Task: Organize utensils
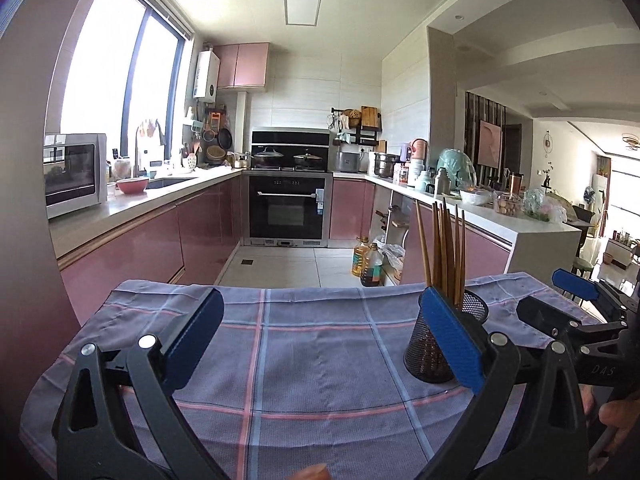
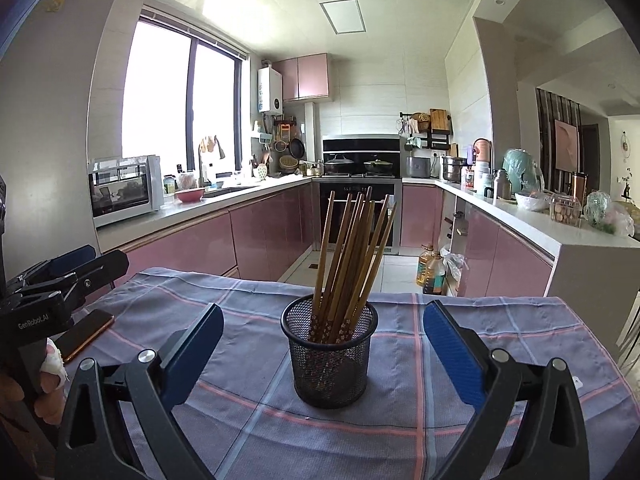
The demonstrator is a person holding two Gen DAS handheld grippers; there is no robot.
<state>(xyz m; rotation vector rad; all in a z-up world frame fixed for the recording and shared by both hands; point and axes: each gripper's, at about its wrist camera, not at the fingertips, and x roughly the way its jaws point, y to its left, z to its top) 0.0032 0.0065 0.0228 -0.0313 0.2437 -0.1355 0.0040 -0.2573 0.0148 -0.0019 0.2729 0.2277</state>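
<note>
A black mesh cup point(image 2: 330, 354) stands upright on the table point(image 2: 256, 424), on a blue checked cloth point(image 2: 404, 412). A bunch of brown chopsticks point(image 2: 352, 256) sticks up out of the cup. The right tongs point(image 2: 323, 354) are wide open with the cup between them, not touching it. The left tongs point(image 1: 320, 344) are wide open too and hold nothing. A phone point(image 2: 86, 334) lies on the cloth, off to the left.

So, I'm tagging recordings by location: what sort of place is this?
A home kitchen, most likely: a built-in oven under lidded pots, a sink counter, and pink cabinets.
</note>
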